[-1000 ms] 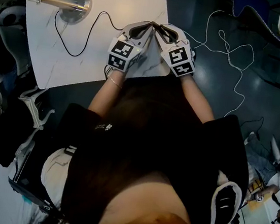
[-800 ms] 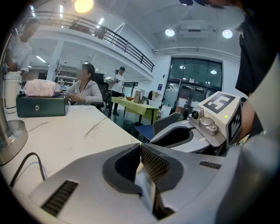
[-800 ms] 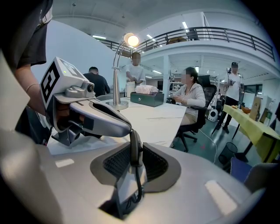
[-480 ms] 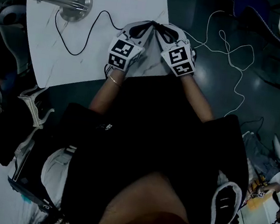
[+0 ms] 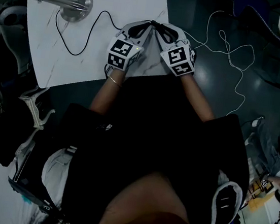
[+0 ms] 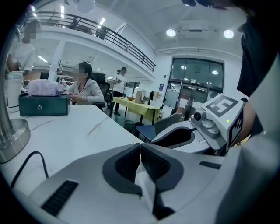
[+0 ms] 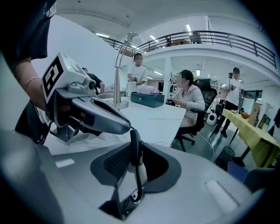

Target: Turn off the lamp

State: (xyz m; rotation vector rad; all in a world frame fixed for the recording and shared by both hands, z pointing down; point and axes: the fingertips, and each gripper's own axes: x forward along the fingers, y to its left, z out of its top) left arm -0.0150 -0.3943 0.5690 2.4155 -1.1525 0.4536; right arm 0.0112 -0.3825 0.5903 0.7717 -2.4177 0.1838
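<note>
Right gripper (image 5: pixel 160 27) upper centre, jaws narrow around cord switch (image 7: pixel 135 148), just been opening, pads apparently touching it. Left gripper (image 5: pixel 146 27) closed, empty. One lamp (image 5: pixel 75 4) upper left on counter (image 5: pixel 129 0), one cord (image 5: pixel 88 36), two grippers.

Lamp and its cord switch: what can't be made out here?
Lamp: head view's top edge cuts off its head; right gripper view shows it too small to tell lit from unlit.
Cord switch: head view hides it behind the left gripper and right gripper; right gripper view shows it edge-on between jaws that just opened slightly, button unseen.
Left gripper view: only the lamp base, cut by the left edge.
</note>
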